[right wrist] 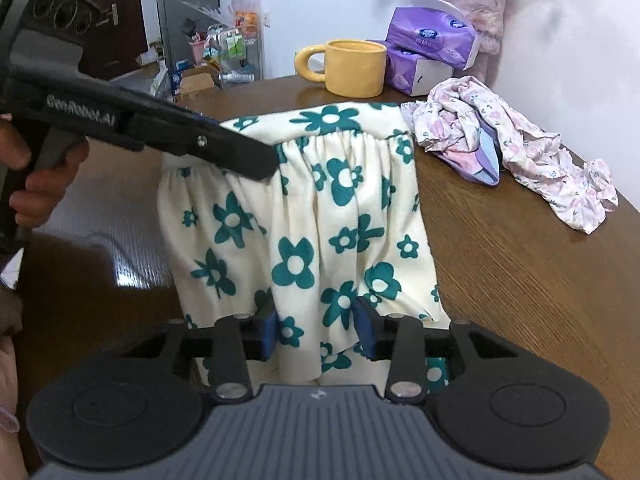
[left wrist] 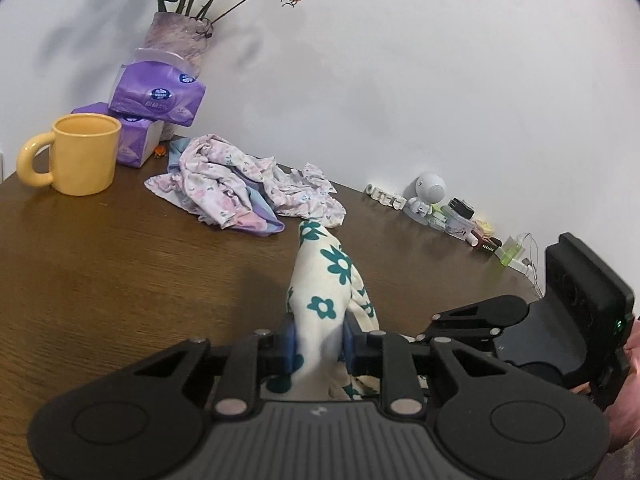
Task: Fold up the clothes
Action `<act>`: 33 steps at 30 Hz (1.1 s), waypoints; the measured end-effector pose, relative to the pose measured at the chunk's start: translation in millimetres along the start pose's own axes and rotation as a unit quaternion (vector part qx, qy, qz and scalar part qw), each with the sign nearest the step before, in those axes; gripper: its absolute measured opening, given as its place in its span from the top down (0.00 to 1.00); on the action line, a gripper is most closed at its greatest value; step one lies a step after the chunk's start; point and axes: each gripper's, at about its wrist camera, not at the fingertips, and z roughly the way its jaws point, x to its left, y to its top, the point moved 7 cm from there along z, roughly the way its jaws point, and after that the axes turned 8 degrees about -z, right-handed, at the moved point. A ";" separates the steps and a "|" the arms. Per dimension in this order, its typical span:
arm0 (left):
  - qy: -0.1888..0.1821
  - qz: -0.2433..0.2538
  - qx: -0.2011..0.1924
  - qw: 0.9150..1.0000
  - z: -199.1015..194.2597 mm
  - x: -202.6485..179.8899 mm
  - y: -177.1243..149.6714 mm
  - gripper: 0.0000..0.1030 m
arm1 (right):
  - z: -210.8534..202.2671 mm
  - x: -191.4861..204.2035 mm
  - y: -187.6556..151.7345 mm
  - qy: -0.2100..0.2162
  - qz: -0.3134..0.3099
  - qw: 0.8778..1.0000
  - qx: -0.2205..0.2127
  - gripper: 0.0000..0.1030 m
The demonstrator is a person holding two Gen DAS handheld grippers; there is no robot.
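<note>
Cream cotton skirt with green flowers hangs over brown wooden tabletop, stretched between both: left hand-held gripper pinches waistband, right hand-held gripper clamps hem below.

Left gripper jaws pinched tight; right gripper jaws wider.

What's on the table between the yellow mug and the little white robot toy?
A crumpled pink flowery garment, seen in the left wrist view.
</note>
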 end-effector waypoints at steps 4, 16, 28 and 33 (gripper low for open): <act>0.001 -0.001 0.004 1.000 0.4 1.3 0.3 0.79 | -23.7 -3.2 1.5 -0.007 0.003 1.000 -0.025 0.33; -0.003 0.015 0.007 1.000 -1.8 -1.7 0.6 0.79 | -1.4 17.1 10.8 -0.002 -0.068 0.998 -0.001 0.07; -0.022 0.011 -0.007 1.000 4.3 -5.0 -9.6 0.64 | 10.4 -4.1 -8.8 0.034 -0.008 0.999 -0.004 0.51; -0.020 -0.027 -0.018 0.999 10.0 1.7 -16.3 0.49 | 11.2 -4.7 -7.8 0.032 -0.005 0.999 -0.007 0.51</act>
